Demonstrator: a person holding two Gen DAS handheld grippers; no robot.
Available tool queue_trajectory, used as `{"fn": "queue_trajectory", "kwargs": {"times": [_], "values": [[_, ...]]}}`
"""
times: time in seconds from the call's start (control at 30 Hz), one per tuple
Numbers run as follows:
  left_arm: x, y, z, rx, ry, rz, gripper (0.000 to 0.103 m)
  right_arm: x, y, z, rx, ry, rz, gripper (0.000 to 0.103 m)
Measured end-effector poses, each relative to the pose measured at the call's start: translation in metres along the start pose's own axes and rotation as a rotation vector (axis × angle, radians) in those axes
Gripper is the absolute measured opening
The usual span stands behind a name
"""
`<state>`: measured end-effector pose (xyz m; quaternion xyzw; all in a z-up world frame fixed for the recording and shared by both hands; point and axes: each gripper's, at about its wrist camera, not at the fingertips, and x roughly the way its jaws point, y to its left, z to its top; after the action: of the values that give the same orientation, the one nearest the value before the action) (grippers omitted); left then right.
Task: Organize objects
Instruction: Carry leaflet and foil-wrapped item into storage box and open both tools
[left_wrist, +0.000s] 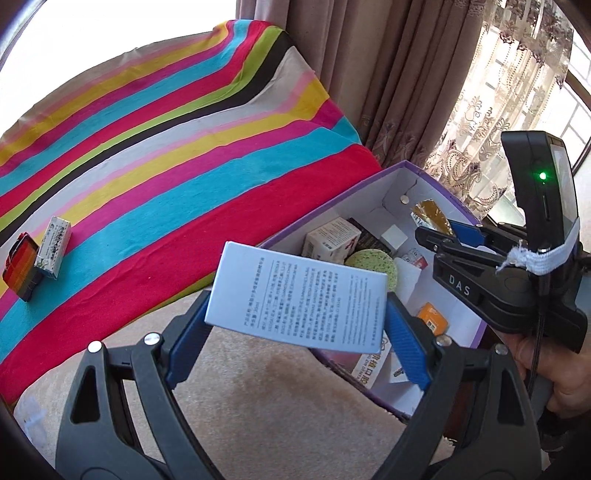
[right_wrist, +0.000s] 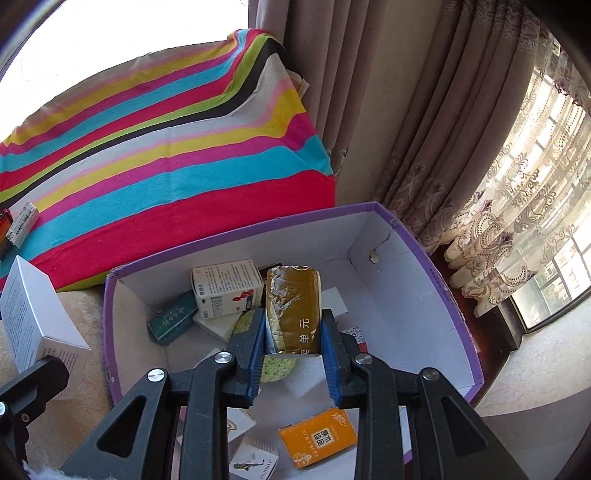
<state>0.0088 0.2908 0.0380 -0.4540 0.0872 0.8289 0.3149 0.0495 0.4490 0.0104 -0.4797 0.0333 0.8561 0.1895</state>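
My left gripper (left_wrist: 295, 325) is shut on a pale blue-white printed carton (left_wrist: 295, 295), held across its width beside the purple-rimmed box (left_wrist: 373, 177). The same carton (right_wrist: 33, 314) shows at the left edge of the right wrist view. My right gripper (right_wrist: 293, 343) is shut on a gold foil packet (right_wrist: 293, 306) and hangs over the inside of the purple box (right_wrist: 424, 254). In the left wrist view the right gripper (left_wrist: 436, 236) reaches over the box with the gold packet (left_wrist: 430, 216) at its tip. Inside lie several small packages, among them a white carton (right_wrist: 227, 288) and an orange one (right_wrist: 317, 437).
A striped cloth (left_wrist: 166, 147) covers a raised surface at the left, bearing a small white box (left_wrist: 53, 243) and a rainbow-coloured case (left_wrist: 20, 269). Beige carpet (left_wrist: 258, 406) lies below. Curtains (right_wrist: 369, 110) and a window (right_wrist: 546, 221) stand behind and to the right.
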Motion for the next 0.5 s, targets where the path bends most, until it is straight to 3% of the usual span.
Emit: {"fn": "queue_trajectory", "kwargs": {"times": [0.27, 0.5], "values": [[0.008, -0.024, 0.004, 0.048, 0.012, -0.076, 0.092, 0.001, -0.021, -0.005, 0.051, 0.018, -0.022, 0.032], [0.004, -0.010, 0.005, -0.010, 0.018, -0.087, 0.094, -0.003, -0.014, -0.004, 0.057, 0.005, 0.023, 0.056]]}}
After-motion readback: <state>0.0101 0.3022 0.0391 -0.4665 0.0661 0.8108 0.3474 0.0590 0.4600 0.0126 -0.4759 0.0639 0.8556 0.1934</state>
